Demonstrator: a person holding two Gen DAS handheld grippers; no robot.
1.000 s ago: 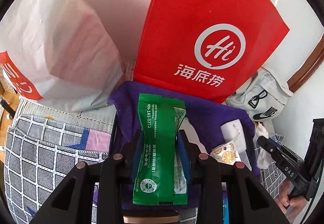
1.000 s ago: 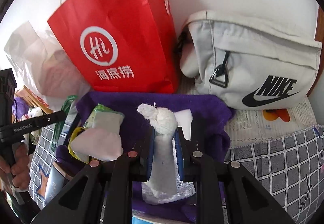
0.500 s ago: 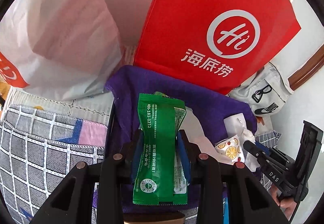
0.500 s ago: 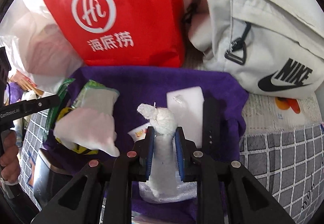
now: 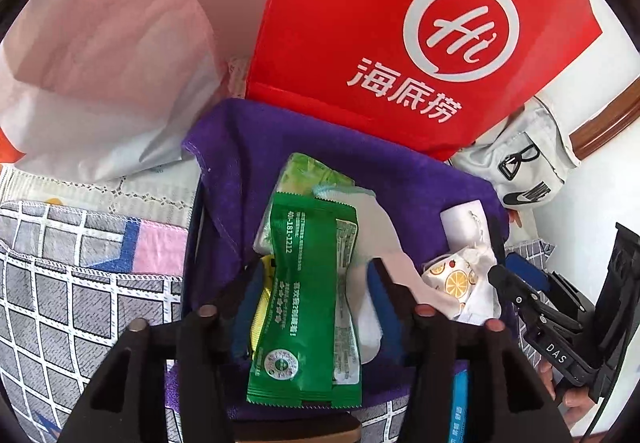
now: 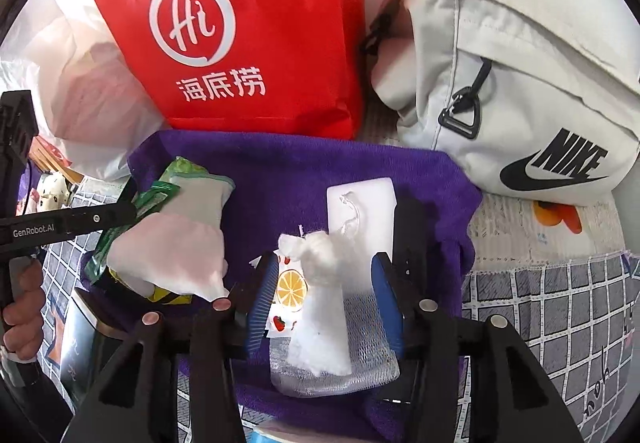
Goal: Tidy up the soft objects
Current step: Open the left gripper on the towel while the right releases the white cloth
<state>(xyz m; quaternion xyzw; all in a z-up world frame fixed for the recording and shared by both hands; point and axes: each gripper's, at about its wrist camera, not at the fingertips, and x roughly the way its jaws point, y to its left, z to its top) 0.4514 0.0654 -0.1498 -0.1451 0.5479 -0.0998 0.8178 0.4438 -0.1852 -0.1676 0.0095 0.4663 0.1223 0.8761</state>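
A green snack packet (image 5: pixel 308 303) lies lengthwise between the fingers of my left gripper (image 5: pixel 316 283). The jaws are opening and the blue pads (image 5: pixel 248 299) stand clear of the packet's sides. It rests over a pale green wipes pack (image 5: pixel 308 171) on the purple cloth (image 5: pixel 240 163). My right gripper (image 6: pixel 324 283) is also opening. A white knotted pouch (image 6: pixel 320 303) in clear mesh wrap sits between its pads (image 6: pixel 264 295) with gaps on both sides, on the purple cloth (image 6: pixel 280 163). A lemon-print sachet (image 6: pixel 292 285) lies beside the pouch.
A red paper bag (image 5: pixel 380 23) stands behind the cloth, a white plastic bag (image 5: pixel 100 63) to its left and a grey Nike bag (image 6: pixel 500 103) to its right. A white-pink soft pack (image 6: pixel 172 255) and a white flat packet (image 6: pixel 360 203) lie on the cloth. Checked fabric (image 5: pixel 60 283) surrounds it.
Both grippers' jaws have spread apart and let go of the green packet and the white pouch. Both views have sunk closer to the purple cloth.
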